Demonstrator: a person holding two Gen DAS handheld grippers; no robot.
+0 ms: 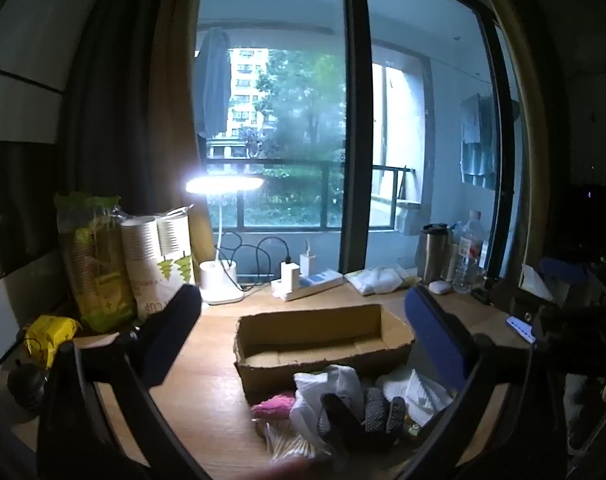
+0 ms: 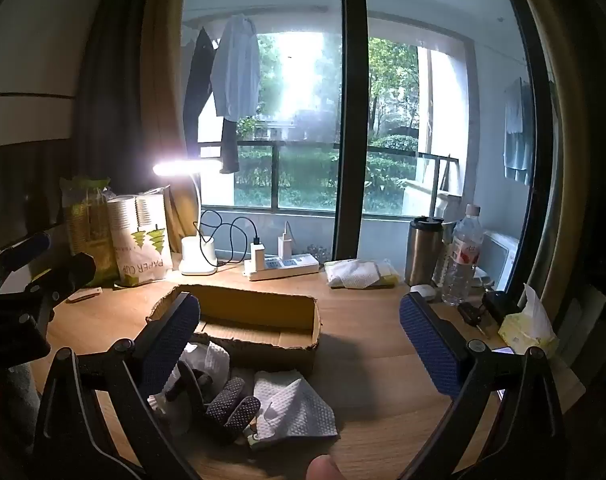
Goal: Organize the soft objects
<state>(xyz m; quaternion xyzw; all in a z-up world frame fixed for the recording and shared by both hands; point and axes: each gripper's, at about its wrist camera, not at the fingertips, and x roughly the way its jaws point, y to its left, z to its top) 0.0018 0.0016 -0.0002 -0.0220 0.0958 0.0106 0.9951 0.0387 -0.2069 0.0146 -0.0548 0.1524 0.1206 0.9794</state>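
Observation:
An open, empty cardboard box [image 1: 323, 340] [image 2: 243, 320] sits on the wooden desk. In front of it lies a pile of soft things: a dark dotted glove [image 1: 367, 412] [image 2: 227, 404], white cloths [image 1: 419, 392] [image 2: 291, 404], a white plastic bag [image 1: 327, 392], a pink item [image 1: 275, 404] and a pack of cotton swabs [image 1: 287, 444]. My left gripper [image 1: 303, 308] is open above the pile, holding nothing. My right gripper [image 2: 299, 312] is open above the box and pile, empty.
A lit desk lamp [image 1: 223, 240], paper cup packs [image 1: 159, 256], a power strip with chargers [image 2: 283, 266], a folded cloth [image 2: 359, 274], a steel mug [image 2: 423, 250], a water bottle [image 2: 463, 256] and a tissue pack [image 2: 527, 328] line the desk's back and right.

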